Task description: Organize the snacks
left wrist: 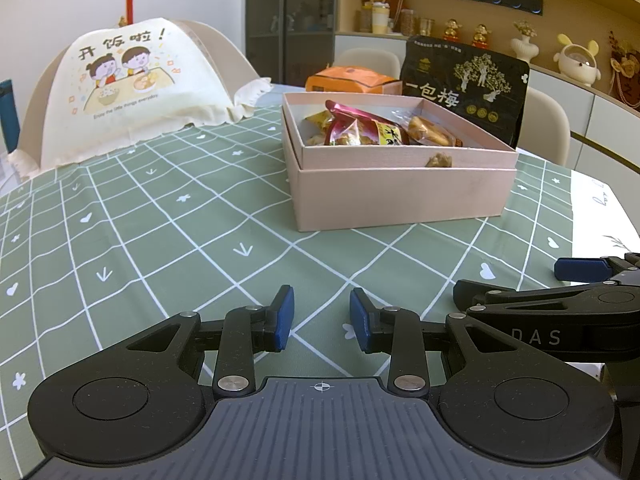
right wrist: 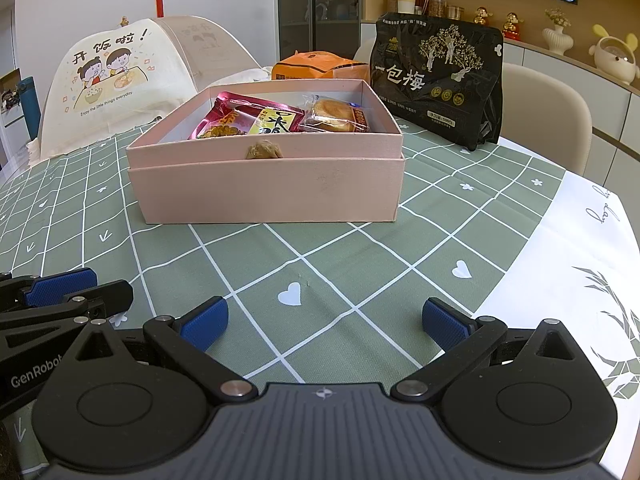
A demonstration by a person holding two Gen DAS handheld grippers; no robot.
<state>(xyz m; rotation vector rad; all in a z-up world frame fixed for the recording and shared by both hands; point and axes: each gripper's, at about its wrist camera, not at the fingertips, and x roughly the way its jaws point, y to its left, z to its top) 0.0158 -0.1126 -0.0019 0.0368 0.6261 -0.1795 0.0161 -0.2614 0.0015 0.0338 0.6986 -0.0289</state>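
Observation:
A pink cardboard box [left wrist: 404, 196] [right wrist: 268, 188] stands open on the green checked tablecloth. Inside lie a red snack pouch [left wrist: 360, 126] [right wrist: 248, 118] and a wrapped pastry [left wrist: 430, 130] [right wrist: 334, 116]. A big black plum bag [left wrist: 468, 88] [right wrist: 438, 80] stands upright behind the box, and an orange pack [left wrist: 352, 78] [right wrist: 316, 65] lies farther back. My left gripper [left wrist: 322, 322] hovers low over the cloth in front of the box, jaws partly apart and empty. My right gripper [right wrist: 324, 324] is beside it, jaws wide and empty.
A domed mesh food cover [left wrist: 132, 84] [right wrist: 120, 76] with a cartoon print sits at the back left. Beige chairs [right wrist: 544, 120] stand behind the table. The white table edge [right wrist: 592, 248] curves on the right. Shelves with ornaments line the far wall.

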